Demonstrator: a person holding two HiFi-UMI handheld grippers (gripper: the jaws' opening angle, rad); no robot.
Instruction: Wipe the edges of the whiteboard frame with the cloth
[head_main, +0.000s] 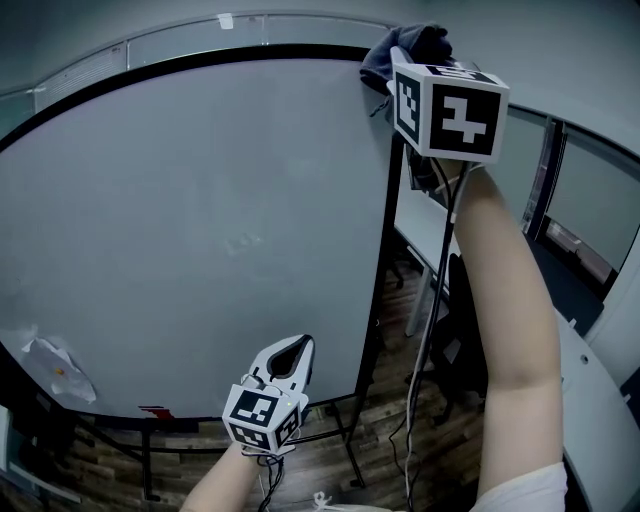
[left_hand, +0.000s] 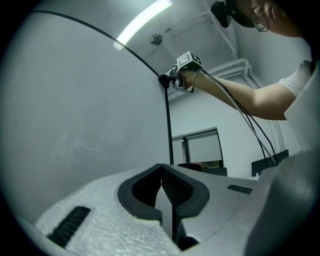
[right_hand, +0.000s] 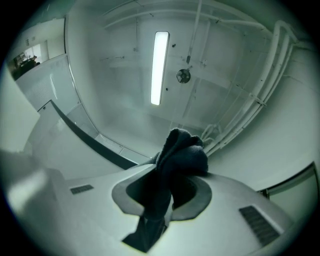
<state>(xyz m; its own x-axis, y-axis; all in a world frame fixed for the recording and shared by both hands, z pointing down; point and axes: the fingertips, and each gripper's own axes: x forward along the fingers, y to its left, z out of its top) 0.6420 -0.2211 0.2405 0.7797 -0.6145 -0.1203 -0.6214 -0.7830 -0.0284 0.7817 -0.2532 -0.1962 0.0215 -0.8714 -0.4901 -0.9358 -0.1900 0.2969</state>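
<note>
Right tongs (right_hand: 165, 175) pinch the cloth (right_hand: 182, 150) against the frame (head_main: 386, 230) (top corner, seemingly touching); left tongs (left_hand: 162, 172) closed.

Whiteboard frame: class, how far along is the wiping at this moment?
Done: the dark crumpled cloth is clamped in the right gripper; wiped stretches cannot be told apart. In hand: the cloth sits at the top right corner of the whiteboard's thin black frame. Left: probably other edges; the left gripper hangs shut, empty, low.
</note>
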